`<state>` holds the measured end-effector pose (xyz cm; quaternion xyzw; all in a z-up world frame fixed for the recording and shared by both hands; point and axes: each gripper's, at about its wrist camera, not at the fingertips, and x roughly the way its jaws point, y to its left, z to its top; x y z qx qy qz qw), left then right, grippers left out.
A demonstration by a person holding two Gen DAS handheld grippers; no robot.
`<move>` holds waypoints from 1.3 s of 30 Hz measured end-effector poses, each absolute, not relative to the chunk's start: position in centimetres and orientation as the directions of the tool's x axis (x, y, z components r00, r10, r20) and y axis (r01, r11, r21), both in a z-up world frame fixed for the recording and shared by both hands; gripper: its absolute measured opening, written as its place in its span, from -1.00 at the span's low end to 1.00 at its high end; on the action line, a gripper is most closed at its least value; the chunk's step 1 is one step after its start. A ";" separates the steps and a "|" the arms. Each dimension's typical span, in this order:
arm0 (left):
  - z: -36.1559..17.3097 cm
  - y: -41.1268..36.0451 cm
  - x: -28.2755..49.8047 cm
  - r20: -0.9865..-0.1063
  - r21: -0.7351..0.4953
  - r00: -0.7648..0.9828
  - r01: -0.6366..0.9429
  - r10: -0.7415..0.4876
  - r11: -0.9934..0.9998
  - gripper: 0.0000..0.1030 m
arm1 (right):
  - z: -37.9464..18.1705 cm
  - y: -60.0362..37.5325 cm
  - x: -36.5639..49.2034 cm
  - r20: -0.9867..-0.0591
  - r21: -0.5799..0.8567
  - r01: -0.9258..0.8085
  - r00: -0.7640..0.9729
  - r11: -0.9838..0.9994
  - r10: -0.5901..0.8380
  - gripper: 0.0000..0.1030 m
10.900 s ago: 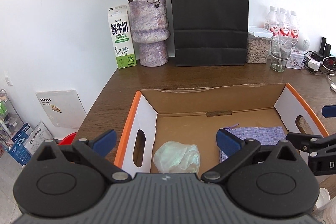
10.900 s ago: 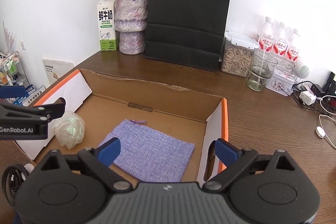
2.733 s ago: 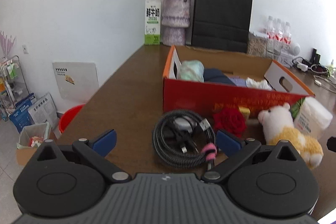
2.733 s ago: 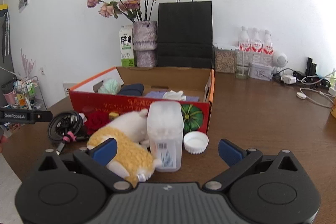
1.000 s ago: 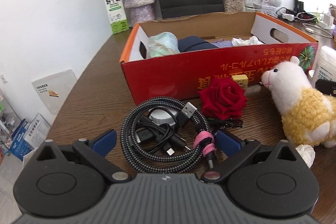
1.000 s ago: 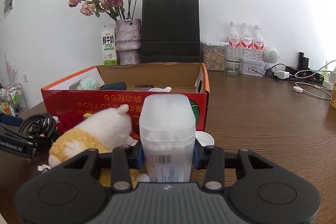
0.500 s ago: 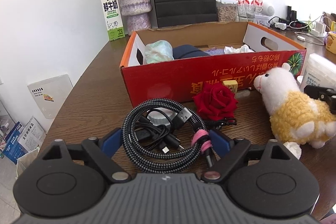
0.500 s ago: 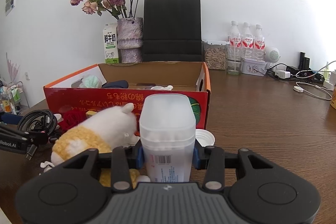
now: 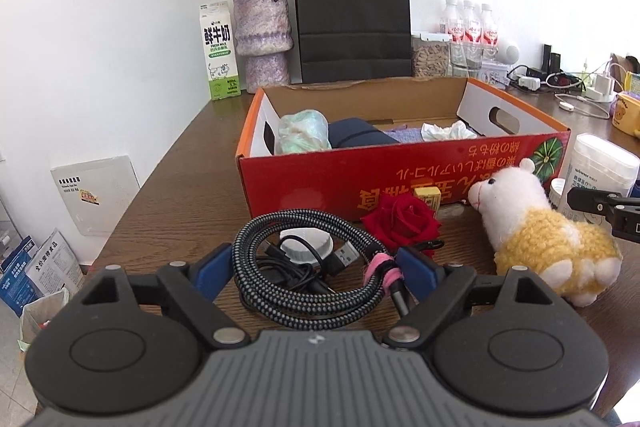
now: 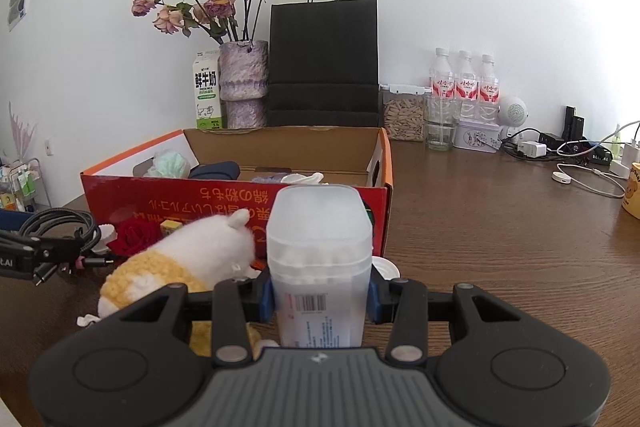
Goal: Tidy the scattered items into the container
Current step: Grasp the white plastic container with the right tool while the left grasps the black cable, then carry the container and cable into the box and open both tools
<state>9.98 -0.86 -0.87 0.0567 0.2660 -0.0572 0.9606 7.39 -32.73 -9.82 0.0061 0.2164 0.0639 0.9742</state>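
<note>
Squeezing the cable coil in my left tool and the tub in my right tool, I could drop loose loops.

A brown wooden table runs to a white wall. Along the wall stand a green-and-white milk carton, a mottled purple vase of dried pink roses, a black paper carrier bag and three clear water bottles with red labels.
</note>
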 end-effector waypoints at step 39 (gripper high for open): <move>6.1 -4.3 20.9 -0.243 -0.143 0.960 0.103 -0.135 0.984 0.72 | -2.3 -30.5 20.6 -0.213 0.070 -0.157 0.962 0.985 0.169 -0.22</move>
